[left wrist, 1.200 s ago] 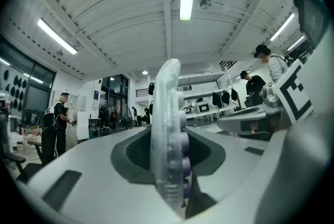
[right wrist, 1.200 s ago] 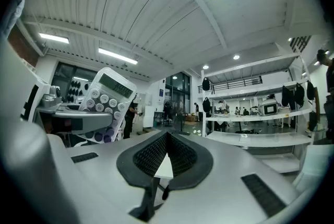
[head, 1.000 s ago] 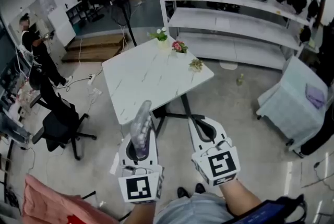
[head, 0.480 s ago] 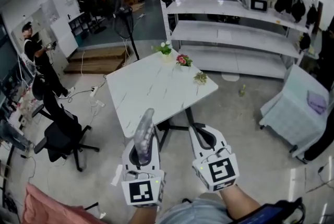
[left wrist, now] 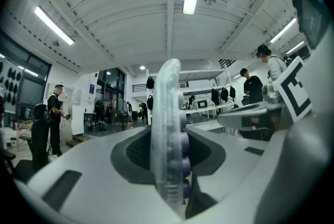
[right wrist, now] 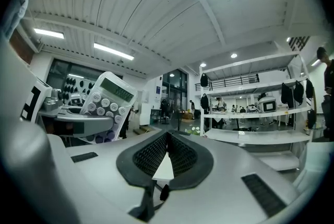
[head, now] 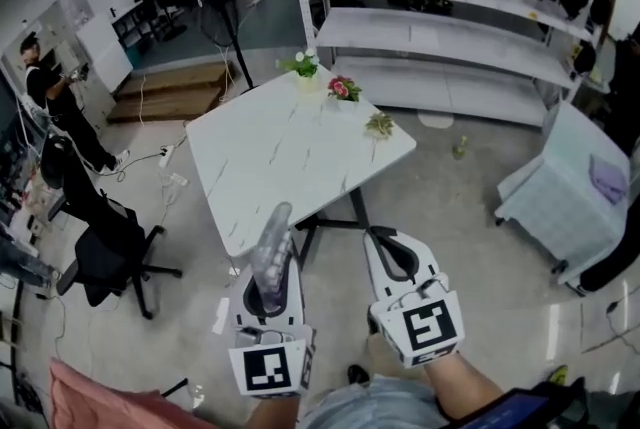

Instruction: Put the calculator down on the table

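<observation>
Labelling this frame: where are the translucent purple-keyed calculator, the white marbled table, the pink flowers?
translucent purple-keyed calculator (head: 271, 252), head view, its long edge.
white marbled table (head: 290, 157), head view, bare top.
pink flowers (head: 343, 88), head view, blooms.

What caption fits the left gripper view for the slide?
Left gripper clamps a translucent calculator edge-on, purple keys facing right, shelving behind.

Left hand-held gripper (head: 268, 269) and right hand-held gripper (head: 386, 239) were both white plastic shells, broad at the back and tapering forward. Each carried a cube with black-and-white square markers (left cube (head: 268, 367), right cube (head: 424, 325)). Pads (right wrist: 182, 155) were black ribbed rubber, and flat dark inset strips (right wrist: 259, 188) sat on the white shells. Person wore a grey top (head: 372, 409) and a dark shoe (head: 356, 374).
</observation>
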{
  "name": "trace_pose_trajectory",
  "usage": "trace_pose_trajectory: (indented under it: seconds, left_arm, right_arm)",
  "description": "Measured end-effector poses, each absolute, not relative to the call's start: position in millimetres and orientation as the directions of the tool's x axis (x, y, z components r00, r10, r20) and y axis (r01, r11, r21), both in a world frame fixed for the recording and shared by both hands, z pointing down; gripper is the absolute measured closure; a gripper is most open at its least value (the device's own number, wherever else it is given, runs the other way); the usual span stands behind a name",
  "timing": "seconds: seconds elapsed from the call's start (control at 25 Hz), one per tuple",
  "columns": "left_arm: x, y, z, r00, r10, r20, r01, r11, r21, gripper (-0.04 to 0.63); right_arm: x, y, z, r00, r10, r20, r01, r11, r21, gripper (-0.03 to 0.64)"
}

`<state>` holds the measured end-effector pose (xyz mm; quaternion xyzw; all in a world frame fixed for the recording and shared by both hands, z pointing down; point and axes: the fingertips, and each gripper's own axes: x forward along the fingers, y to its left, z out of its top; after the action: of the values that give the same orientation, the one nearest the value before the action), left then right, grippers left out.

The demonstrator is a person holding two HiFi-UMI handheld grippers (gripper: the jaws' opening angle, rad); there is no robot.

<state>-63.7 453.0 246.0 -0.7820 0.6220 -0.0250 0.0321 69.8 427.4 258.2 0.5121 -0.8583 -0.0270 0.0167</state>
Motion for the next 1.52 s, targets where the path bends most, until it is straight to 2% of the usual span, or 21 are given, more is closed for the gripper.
trace_pose_trajectory:
  seconds: [0.6, 0.76, 1.16, 1.52]
  left_arm:
    - [-61.4, 315.8, 284.9, 0.199, -0.975, 0.102, -0.974, -0.208, -0.095, 0.463]
    - [-56.9, 279.3, 278.0, 0.179, -0.978, 0.110, -0.976, -0.191, -0.103, 0.463]
    - [-54.6, 222.9, 237.9, 0.110, -0.994, 0.006, -0.985, -0.110, -0.134, 0.463]
    - [-78.6, 187.6, 254.1, 0.070, -0.997, 0.030, -0.989, -0.074, -0.128, 0.463]
  right_arm:
    - [74.8, 285.8, 318.3, -0.506, -0.850, 0.145, -0.861, 0.507, -0.029, 0.598]
    - [77.0, 245.1, 310.1, -0.531, -0.838, 0.130, -0.847, 0.531, -0.035, 0.598]
    - [74.4, 174.3, 271.9, -0.599, -0.798, 0.066, -0.800, 0.600, -0.013, 0.598]
    - [56.0, 132.2, 284.0, -0.616, -0.782, 0.089, -0.786, 0.618, -0.005, 0.598]
